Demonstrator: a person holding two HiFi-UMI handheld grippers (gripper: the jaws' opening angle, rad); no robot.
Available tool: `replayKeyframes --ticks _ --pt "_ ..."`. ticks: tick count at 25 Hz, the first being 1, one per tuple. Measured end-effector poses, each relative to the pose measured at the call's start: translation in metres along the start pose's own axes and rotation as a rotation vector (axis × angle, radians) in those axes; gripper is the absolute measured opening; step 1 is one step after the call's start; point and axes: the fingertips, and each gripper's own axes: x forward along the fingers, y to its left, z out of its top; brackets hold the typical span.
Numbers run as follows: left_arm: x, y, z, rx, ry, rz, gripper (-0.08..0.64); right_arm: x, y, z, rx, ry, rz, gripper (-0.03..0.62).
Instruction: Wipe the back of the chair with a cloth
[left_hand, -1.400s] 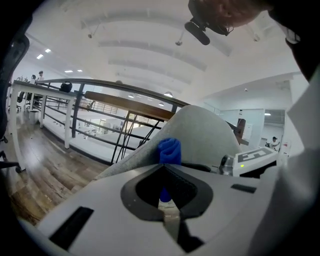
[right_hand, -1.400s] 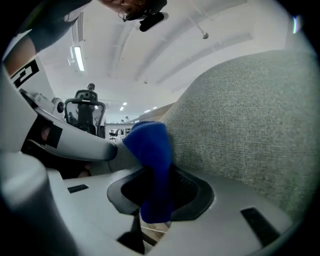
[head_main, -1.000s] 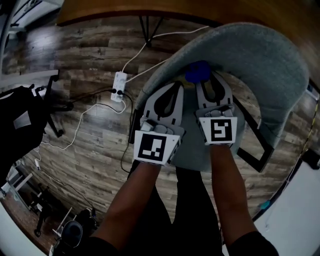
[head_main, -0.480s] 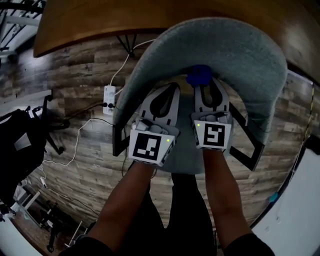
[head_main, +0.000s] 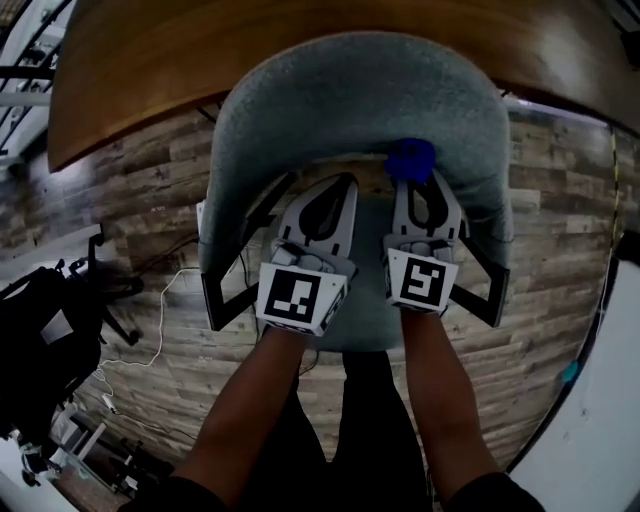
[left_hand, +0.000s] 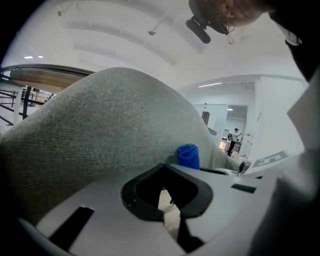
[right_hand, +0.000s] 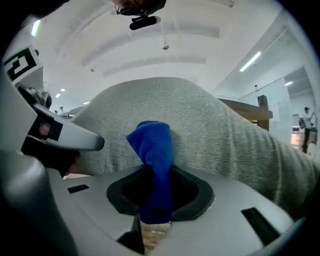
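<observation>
The grey upholstered chair back (head_main: 350, 90) curves round in front of me in the head view. A bunched blue cloth (head_main: 410, 158) rests against its inner face, right of centre. My right gripper (head_main: 418, 182) is shut on the blue cloth (right_hand: 152, 150), which sticks up out of the jaws against the grey chair back (right_hand: 230, 135). My left gripper (head_main: 343, 183) hangs beside it, shut with nothing in it, close to the chair back (left_hand: 95, 135). The left gripper view shows the blue cloth (left_hand: 188, 156) just beyond the left gripper (left_hand: 166, 167).
A wooden tabletop (head_main: 200, 50) lies just beyond the chair. The chair's black frame (head_main: 225, 300) juts out on both sides over the wood-plank floor. A white cable (head_main: 150, 300) trails at the left, near a black chair base and bag (head_main: 40, 340).
The chair has shifted toward the middle of the head view and the table edge has come closer. Both grippers stay side by side, the cloth still at the chair back's inner face.
</observation>
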Motion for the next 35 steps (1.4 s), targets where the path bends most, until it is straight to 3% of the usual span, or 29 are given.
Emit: replayKeyframes --ticks 6,12,17,24,35 --pt "0.007 -0.039 -0.001 0.026 0.002 -0.091 0.008 -0.031 -0.042 -0.003 0.015 0.043 -0.147 0.096" --pt "0.010 -0.069 -0.012 0.049 0.034 -0.159 0.008 -0.062 -0.073 -0.005 0.036 0.009 -0.317 0.095" --pt "0.011 -0.087 -0.011 0.065 0.046 -0.191 0.008 -0.082 -0.088 -0.001 0.030 0.005 -0.361 0.095" --pt "-0.003 -0.103 0.014 0.066 0.042 -0.188 0.008 -0.118 -0.083 0.022 -0.081 0.012 -0.297 0.096" --pt "-0.077 -0.105 0.094 0.074 0.029 -0.096 0.008 -0.183 -0.018 0.125 -0.050 -0.087 0.010 0.095"
